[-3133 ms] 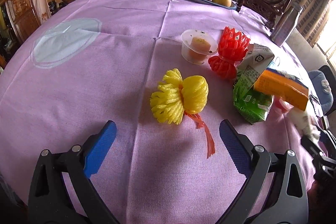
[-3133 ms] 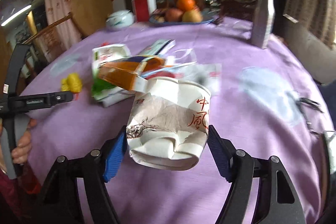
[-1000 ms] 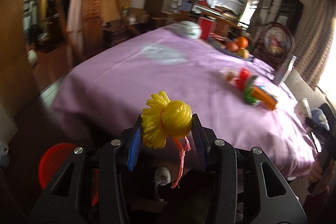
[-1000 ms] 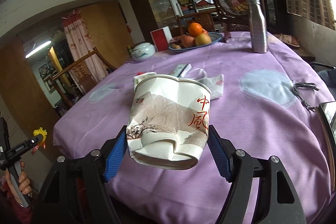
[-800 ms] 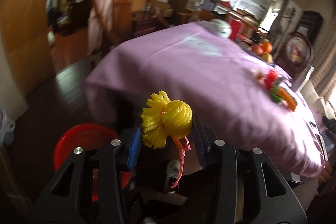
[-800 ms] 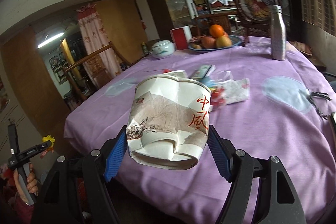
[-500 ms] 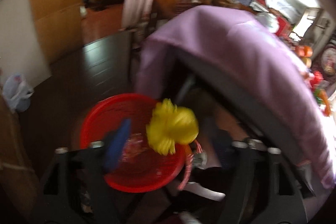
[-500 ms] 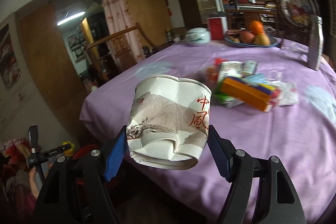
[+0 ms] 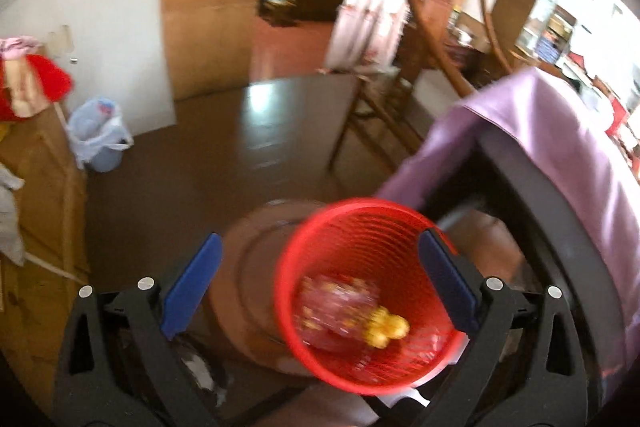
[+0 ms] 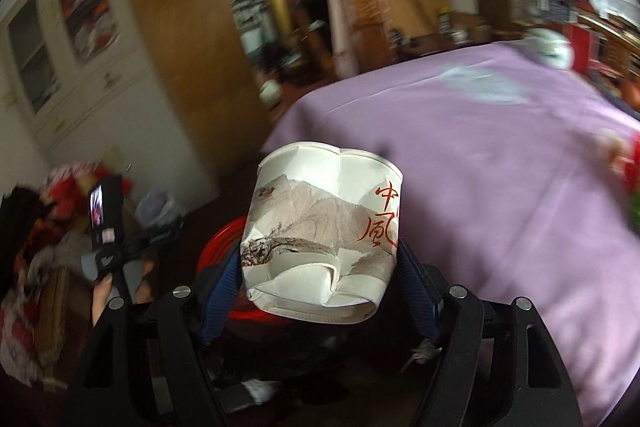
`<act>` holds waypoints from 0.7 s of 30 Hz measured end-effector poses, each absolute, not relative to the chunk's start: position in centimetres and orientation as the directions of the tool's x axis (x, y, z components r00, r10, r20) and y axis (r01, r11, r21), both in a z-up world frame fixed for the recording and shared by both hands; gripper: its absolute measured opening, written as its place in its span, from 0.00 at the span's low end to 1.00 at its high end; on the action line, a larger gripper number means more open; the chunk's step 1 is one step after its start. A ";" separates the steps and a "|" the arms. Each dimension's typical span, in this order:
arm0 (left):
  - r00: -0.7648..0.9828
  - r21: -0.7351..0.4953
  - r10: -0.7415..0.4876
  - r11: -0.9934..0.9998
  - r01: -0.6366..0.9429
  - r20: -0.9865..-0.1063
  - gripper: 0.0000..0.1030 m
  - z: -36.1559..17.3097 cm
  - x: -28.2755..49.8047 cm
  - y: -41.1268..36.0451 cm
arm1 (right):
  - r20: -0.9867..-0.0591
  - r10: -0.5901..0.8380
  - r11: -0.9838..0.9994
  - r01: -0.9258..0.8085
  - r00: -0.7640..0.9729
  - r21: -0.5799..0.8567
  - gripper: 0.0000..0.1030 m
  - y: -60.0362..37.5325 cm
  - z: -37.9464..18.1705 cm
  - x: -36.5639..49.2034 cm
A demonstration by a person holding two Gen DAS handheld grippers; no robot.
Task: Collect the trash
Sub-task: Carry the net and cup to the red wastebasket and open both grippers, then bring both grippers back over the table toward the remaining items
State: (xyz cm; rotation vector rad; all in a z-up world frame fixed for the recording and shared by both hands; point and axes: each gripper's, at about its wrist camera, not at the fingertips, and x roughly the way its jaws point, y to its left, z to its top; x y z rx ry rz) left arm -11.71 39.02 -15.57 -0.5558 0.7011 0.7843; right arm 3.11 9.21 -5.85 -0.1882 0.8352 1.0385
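In the left wrist view my left gripper point(image 9: 320, 287) is open and empty above a red mesh bin point(image 9: 340, 223) on the floor. The yellow foam fruit net point(image 9: 386, 327) lies inside the bin with pinkish wrappers point(image 9: 336, 307). In the right wrist view my right gripper point(image 10: 320, 267) is shut on a crushed white paper cup point(image 10: 320, 223) with a landscape print and red characters. The red bin point(image 10: 220, 243) shows partly behind the cup, below it. My left gripper point(image 10: 120, 243) appears at the left in a hand.
The table with the purple cloth point(image 10: 480, 131) stands to the right; its edge point(image 9: 560, 131) hangs beside the bin. A wooden chair point(image 9: 420, 67) stands behind the bin. A small lined bin point(image 9: 98, 143) sits by the wall. A wooden cabinet point(image 9: 44, 187) is at the left.
My left gripper swung from the table down over the red bin, opened, and the yellow net dropped in. My right gripper carried the cup off the table toward the bin.
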 end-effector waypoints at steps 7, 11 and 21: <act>0.476 -0.182 0.473 0.541 -0.821 -0.741 0.93 -16.4 -13.7 42.0 | -0.748 0.658 0.394 -0.887 0.089 0.242 0.71 18.4 -8.9 0.3; 0.475 -0.212 0.453 0.516 -0.830 -0.754 0.93 -17.3 -14.2 43.1 | -0.760 0.650 0.343 -0.893 0.002 0.291 0.81 22.4 -10.5 -0.3; 0.515 -0.259 0.416 0.531 -0.807 -0.750 0.93 -16.7 -14.0 42.4 | -0.754 0.653 0.412 -0.869 0.071 0.275 0.82 21.1 -10.5 1.3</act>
